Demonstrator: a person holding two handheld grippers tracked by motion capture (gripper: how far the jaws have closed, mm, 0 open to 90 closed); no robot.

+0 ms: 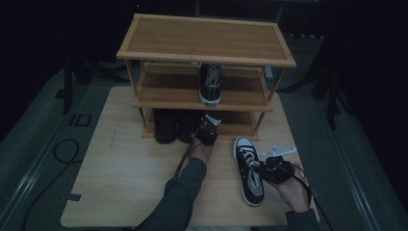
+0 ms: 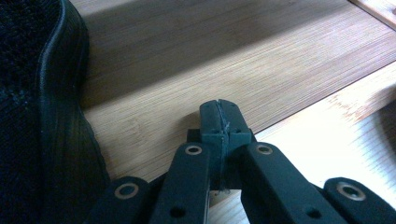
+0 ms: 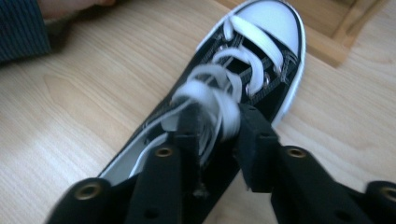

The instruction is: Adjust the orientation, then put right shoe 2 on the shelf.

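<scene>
- Dark surroundings frame a pale wooden counter (image 1: 120,192) that carries a three-level wooden shoe rack (image 1: 207,41) at its far side.
- One black-and-white sneaker (image 1: 210,83) stands on the middle shelf of the rack, toe toward the person.
- Two dark shoes (image 1: 174,126) sit side by side on the bottom shelf, at its left part.
- A second black-and-white sneaker (image 1: 248,169) lies on the counter in front of the rack, right of centre, white toe cap pointing toward the rack.
- The right claw (image 3: 217,126) sits over the laces of this sneaker; in the right gripper view its jaws stand apart, one on each side of the blurred white lace bundle, and they do not visibly pinch it, so the claw reads as released.
- The left claw (image 2: 219,122) is clenched, jaws pressed together with nothing between them, and hovers at the front edge of the bottom shelf, just beside the black sole of a dark shoe (image 2: 42,116).
- In the high view the left claw (image 1: 208,131) is at the rack's lowest level, well apart from the right claw (image 1: 269,168).
</scene>
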